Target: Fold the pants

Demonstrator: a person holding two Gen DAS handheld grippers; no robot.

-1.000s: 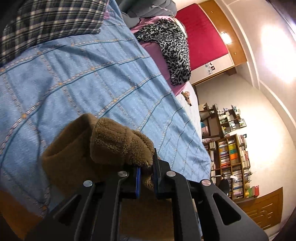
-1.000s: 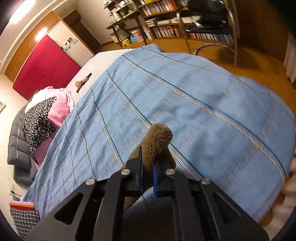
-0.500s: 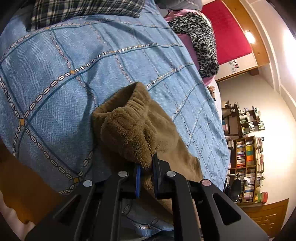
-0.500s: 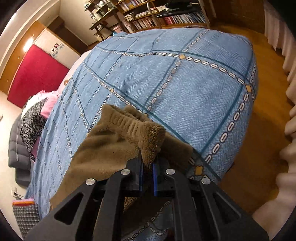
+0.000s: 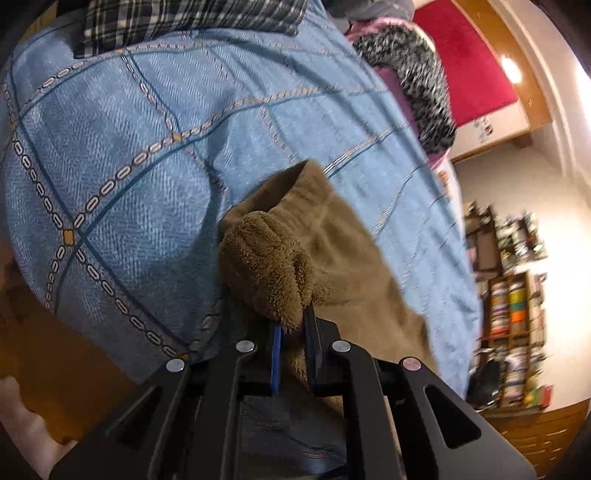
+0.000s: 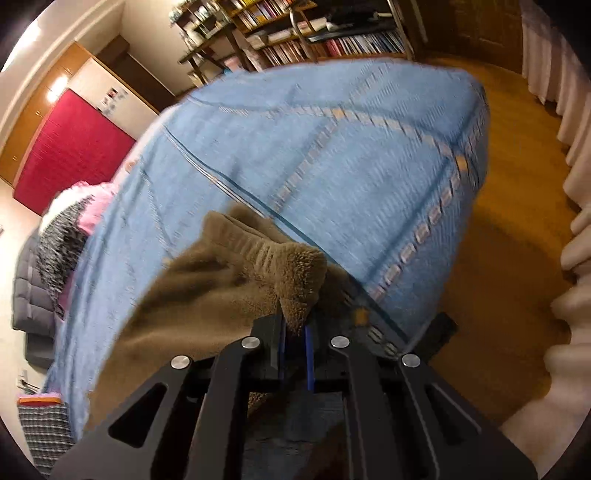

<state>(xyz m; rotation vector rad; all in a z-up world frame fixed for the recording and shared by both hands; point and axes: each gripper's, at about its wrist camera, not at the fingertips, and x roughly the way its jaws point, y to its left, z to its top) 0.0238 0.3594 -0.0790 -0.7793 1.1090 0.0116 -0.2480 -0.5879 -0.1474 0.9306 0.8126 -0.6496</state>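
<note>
Both grippers were clamped on the brown fleece pants [image 5: 332, 258], which lay at the near edge of a bed covered by a blue patterned bedspread [image 5: 147, 147].

Left gripper [image 5: 293, 332]: jaws closed tight on a bunched wad of fleece at one corner of the waistband; fabric pinched between the blue pads. The ribbed elastic waistband rose past the tips, w/ the rest of the garment spreading to the right across the bedspread. Gripper pointed steeply down toward the bed.

Right gripper [image 6: 295, 332]: jaws likewise closed on a fleece corner at the other end of the waistband; fabric seen squeezed between the blue pads. Pants body [image 6: 207, 280] ran to the left of the tips, flat on the bedspread [image 6: 332, 147]. Ribbing of the waistband was visible just above the pinch point.

Surroundings, left view: plaid cloth [image 5: 184, 22] at the far top edge of the bed; leopard-print fabric [image 5: 417, 85] on pink bedding farther along; red panel [image 5: 465, 55] on the wall; bookshelf [image 5: 513, 314] at right, blurred.

Surroundings, right view: wooden floor [image 6: 498, 240] beside the bed; bookshelves [image 6: 314, 33] at the far end; pale curtain folds [image 6: 576, 221] at the right edge. Motion blur present in both views; fine detail n/a.
</note>
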